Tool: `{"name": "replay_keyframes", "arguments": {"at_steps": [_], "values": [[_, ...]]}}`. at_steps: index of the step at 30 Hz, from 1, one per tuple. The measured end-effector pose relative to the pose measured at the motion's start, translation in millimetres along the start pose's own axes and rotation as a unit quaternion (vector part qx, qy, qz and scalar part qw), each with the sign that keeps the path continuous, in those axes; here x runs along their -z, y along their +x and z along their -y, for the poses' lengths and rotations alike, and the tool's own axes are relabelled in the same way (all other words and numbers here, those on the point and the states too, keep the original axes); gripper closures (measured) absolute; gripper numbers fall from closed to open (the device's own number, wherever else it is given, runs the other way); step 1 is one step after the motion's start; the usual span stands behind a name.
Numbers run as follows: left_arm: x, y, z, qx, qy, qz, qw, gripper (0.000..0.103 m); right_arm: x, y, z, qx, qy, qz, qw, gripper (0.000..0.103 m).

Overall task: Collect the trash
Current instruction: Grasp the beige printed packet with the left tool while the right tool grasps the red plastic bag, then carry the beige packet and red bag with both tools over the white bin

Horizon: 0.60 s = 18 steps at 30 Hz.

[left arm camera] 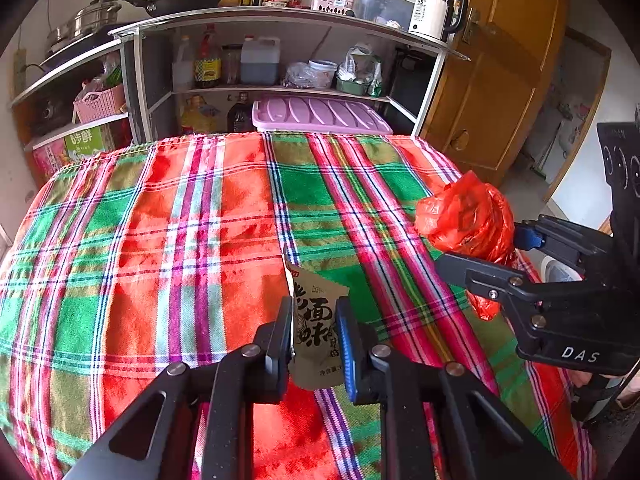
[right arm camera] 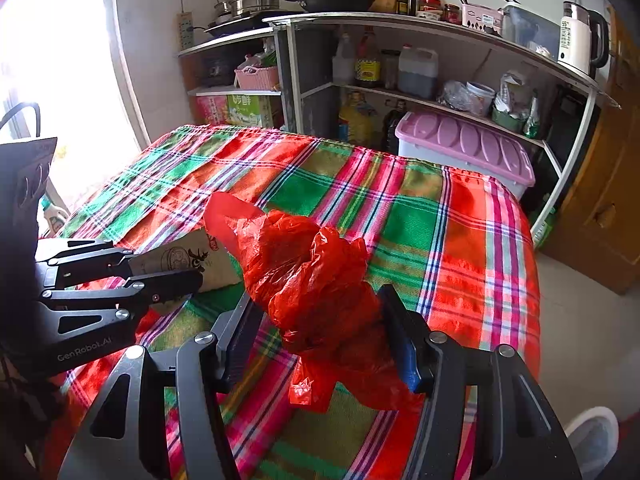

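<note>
A beige snack wrapper (left arm camera: 320, 292) with black characters stands up from the plaid tablecloth (left arm camera: 160, 220), and my left gripper (left arm camera: 316, 308) is shut on its lower half, one pad on each side. The right wrist view shows the same wrapper (right arm camera: 180, 254) in the left gripper (right arm camera: 168, 268) at the left edge. A crumpled red plastic bag (right arm camera: 304, 272) fills the wide jaws of my right gripper (right arm camera: 316, 296), which is shut on it; its handle loop sticks up towards the wrapper. From the left wrist view the red bag (left arm camera: 468, 212) bulges above the right gripper (left arm camera: 480, 246).
Behind the table stands a metal shelf unit (left arm camera: 280, 20) with bottles, a pan and a white kettle (left arm camera: 434, 12). A purple-lidded bin (left arm camera: 320, 116) sits just past the table's far edge. A wooden door (left arm camera: 500, 100) is at the right.
</note>
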<state>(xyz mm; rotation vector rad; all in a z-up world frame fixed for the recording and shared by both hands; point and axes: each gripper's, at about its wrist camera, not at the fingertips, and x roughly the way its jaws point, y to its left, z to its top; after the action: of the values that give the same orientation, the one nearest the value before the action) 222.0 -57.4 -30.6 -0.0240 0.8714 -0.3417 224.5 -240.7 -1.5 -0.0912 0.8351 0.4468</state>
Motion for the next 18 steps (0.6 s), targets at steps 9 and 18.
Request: {"name": "replay_keyframes", "arguments": {"at_steps": [9, 18], "values": [[-2.5, -19.1, 7.2, 0.008, 0.003, 0.027, 0.9996, 0.085, 9.7, -21.7, 2.5, 0.008, 0.027, 0.015, 0.999, 0.044], [-2.9, -39.6, 28.9, 0.02, 0.016, 0.041, 0.9988, 0.085, 20.4, -52.6, 6.7, 0.02, 0.052, 0.03, 0.998, 0.044]]}}
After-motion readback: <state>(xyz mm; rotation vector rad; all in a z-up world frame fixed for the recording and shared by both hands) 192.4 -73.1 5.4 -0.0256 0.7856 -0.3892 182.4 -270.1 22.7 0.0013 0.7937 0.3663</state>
